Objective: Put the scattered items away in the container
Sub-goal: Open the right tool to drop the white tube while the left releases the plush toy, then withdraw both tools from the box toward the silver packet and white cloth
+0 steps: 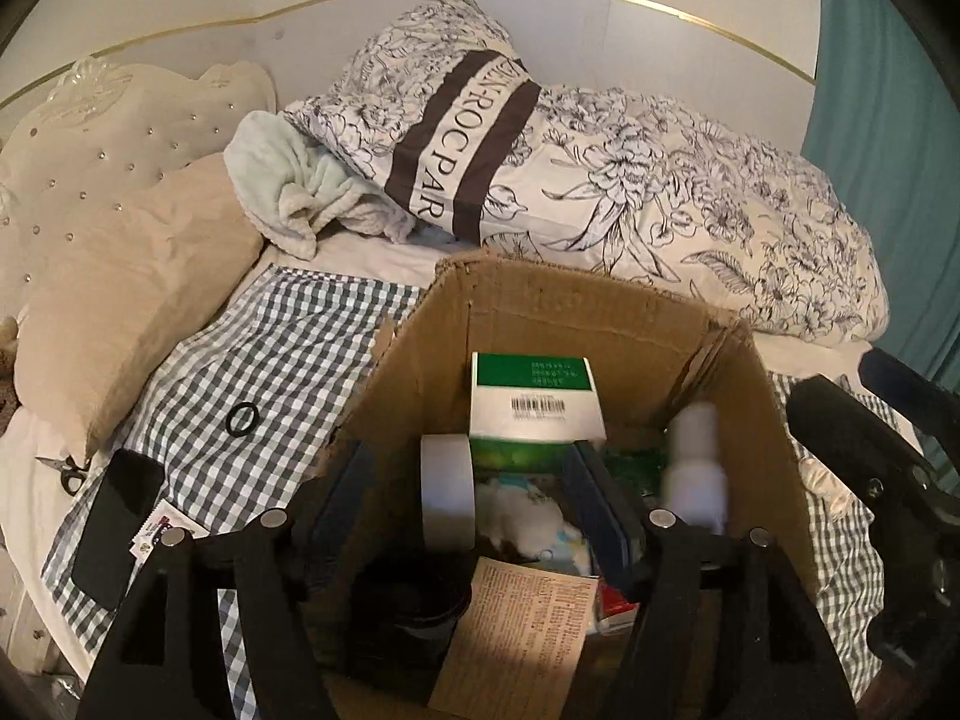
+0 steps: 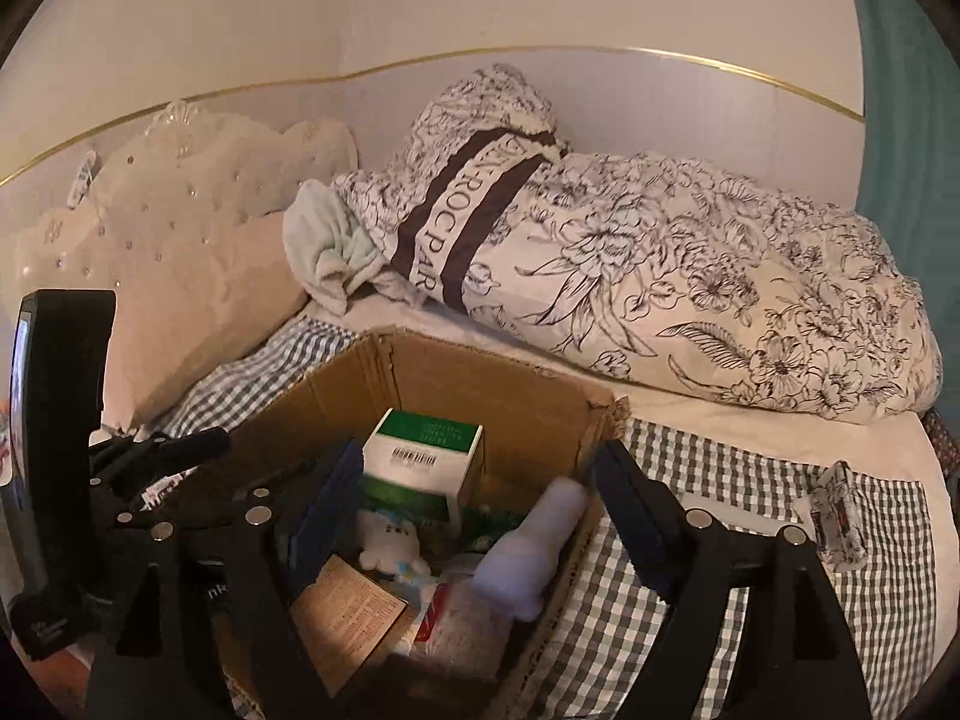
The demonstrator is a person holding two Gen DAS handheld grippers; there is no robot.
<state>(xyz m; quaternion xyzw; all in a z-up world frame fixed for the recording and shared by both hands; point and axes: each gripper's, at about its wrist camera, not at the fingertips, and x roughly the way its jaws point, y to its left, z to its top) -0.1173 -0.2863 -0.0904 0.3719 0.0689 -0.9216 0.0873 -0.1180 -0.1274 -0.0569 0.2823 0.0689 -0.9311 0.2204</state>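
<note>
Grippers spread over a nearly full brown cardboard box [image 1: 576, 312] on the bed's checked cloth [image 1: 282, 354]

Left gripper [image 1: 474, 498] stands with its jaws apart and nothing between them, above a roll of white tape [image 1: 445, 492] near the box's left wall; right gripper [image 2: 474, 498] is likewise wide, and a blurred white plastic bottle [image 2: 537, 546] sits between its jaws, seemingly loose and dropping by the box's right wall. Risk one: the bottle may strike that wall's rim and tumble onto the cloth, or tip the green-and-white carton [image 2: 423, 456] propped at the back. Risk two: strays get missed, namely a black rubber ring [image 1: 242, 419], a flat black phone [image 1: 117, 528] and small scissors [image 1: 66, 471] toward the cloth's left edge, and a patterned packet [image 2: 837, 516] near its right edge. Reaching across could nudge the soft-standing box.
</note>
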